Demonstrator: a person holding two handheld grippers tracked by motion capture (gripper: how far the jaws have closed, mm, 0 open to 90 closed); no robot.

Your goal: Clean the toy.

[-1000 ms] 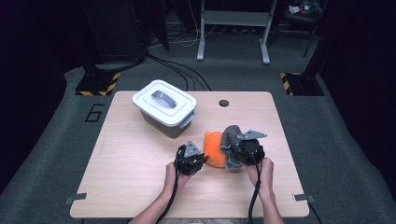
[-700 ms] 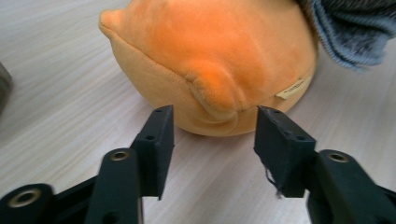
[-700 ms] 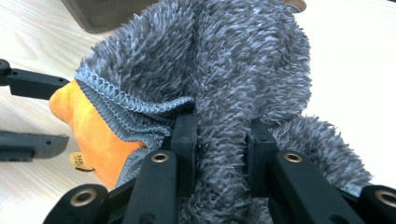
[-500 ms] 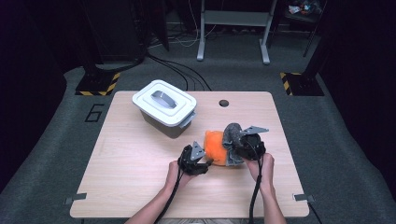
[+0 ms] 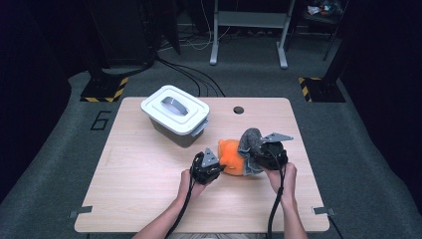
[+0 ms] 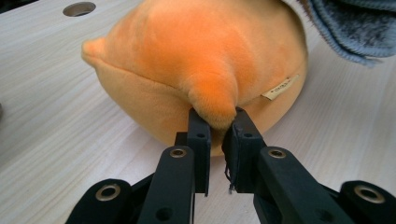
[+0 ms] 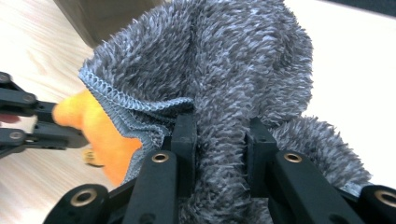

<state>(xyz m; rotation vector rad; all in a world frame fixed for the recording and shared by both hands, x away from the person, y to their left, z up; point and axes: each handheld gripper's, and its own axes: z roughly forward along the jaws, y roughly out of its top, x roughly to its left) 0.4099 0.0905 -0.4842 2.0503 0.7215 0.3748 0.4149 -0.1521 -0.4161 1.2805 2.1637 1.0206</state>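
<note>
- The left claw (image 6: 216, 125) is pinching a small rounded nub of the orange plush (image 6: 196, 60); its jaws have just been closing, and the black pads are now pressing into that nub from both sides.
- The plush is sitting on the desk (image 5: 144, 174) toward its right half, between the two claws, looking smooth, short-piled and bulging, with a seam running around its lower half and a small cloth label sewn in at the seam.
- The right claw (image 7: 219, 135) is clamping a thick fold of the grey cloth (image 7: 224, 60), its jaws squeezed tight on the bunched fabric.
- The cloth is looking shaggy and long-fibred, mottled grey, with a stitched hem curling along its edge; it is draping over the right side of the plush and touching it.
- In the high view the left claw (image 5: 211, 162) is lying just left of the plush (image 5: 230, 155) and the right claw (image 5: 263, 154) just right of it, under the cloth (image 5: 250, 139).
- A white lidded box (image 5: 174, 110) is standing well apart at the desk's back left, rectangular with rounded corners, hard and glossy, with a grey oval handle on the lid.
- The desk is showing pale wood grain, with a round hole (image 5: 238, 110) near its far edge.
</note>
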